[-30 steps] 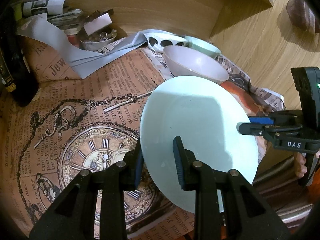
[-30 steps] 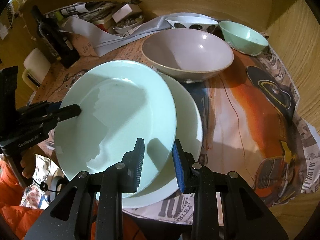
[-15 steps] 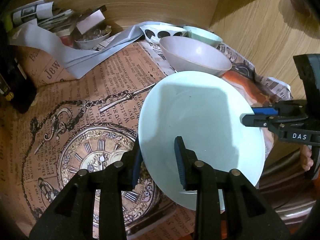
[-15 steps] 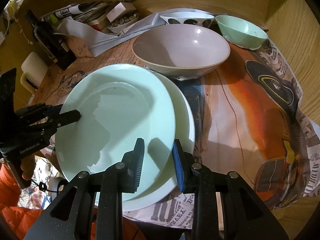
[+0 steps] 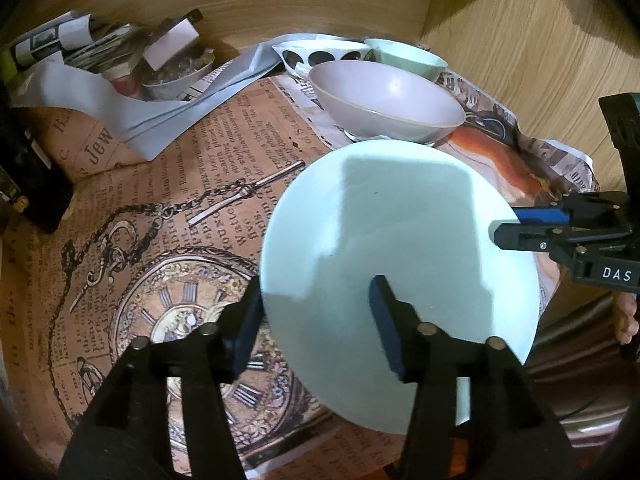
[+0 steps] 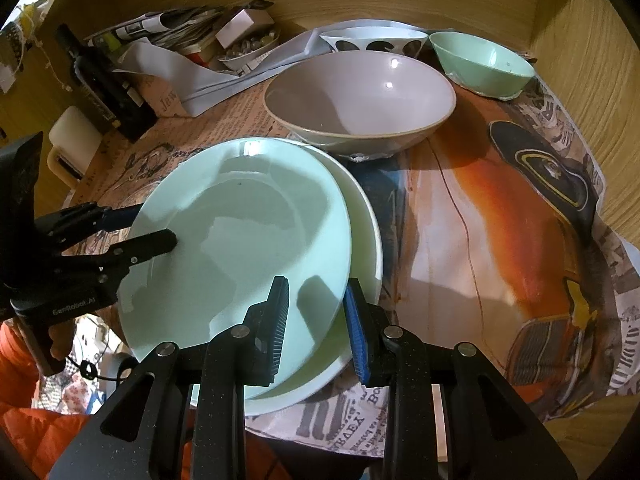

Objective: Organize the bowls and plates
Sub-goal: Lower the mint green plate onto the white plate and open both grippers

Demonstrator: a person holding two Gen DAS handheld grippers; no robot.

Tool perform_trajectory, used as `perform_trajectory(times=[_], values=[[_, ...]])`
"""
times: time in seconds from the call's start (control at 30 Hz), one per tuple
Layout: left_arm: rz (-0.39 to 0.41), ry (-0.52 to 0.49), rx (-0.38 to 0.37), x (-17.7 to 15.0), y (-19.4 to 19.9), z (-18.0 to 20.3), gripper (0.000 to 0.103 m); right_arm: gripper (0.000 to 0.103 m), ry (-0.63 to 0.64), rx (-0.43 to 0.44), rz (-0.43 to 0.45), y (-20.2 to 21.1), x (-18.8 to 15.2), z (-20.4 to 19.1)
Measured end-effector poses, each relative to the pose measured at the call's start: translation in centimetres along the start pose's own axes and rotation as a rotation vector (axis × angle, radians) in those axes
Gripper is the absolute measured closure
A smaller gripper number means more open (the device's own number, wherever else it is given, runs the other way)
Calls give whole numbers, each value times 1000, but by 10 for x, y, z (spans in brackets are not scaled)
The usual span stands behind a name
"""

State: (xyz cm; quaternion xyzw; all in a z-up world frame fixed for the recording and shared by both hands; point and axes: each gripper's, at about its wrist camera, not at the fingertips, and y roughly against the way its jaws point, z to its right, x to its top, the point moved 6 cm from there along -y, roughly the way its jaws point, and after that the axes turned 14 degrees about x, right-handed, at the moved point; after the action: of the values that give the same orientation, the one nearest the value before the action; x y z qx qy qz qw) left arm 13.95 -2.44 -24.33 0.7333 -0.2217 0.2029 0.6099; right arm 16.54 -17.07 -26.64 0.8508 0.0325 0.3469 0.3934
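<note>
Plates: mint plate (image 6: 240, 240) sat tilted on white plate (image 6: 366, 240) at the surface's (image 6: 460, 208) near edge, not yet flush.
Left gripper (image 5: 316, 320): fingers opening, plate rim between them, unpinched.
Right gripper (image 6: 316, 320): fingers narrow, clamped on mint plate.
Left to do: pink bowl (image 6: 360, 100), green bowl (image 6: 480, 64), patterned bowl (image 6: 372, 42) unstacked.

Place: a lived-in home corner
Table (image 6: 472, 184): covered in printed newspaper sheets
Walls: wood panelling
Clutter: bottle (image 6: 104, 80), rolled papers (image 5: 68, 40), trinket bowl (image 5: 176, 76)
</note>
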Motion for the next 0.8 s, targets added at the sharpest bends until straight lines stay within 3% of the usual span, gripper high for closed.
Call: perform_trajectory(times=[0.23, 0.57, 0.8], values=[[0, 2, 7, 1, -2, 6, 35, 77, 24, -16, 5, 1, -2, -2], [24, 84, 3, 3, 4, -20, 35, 76, 108, -108, 94, 26, 7, -9], [164, 138, 17, 31, 38, -46, 34, 55, 141, -132, 224, 55, 28, -17]])
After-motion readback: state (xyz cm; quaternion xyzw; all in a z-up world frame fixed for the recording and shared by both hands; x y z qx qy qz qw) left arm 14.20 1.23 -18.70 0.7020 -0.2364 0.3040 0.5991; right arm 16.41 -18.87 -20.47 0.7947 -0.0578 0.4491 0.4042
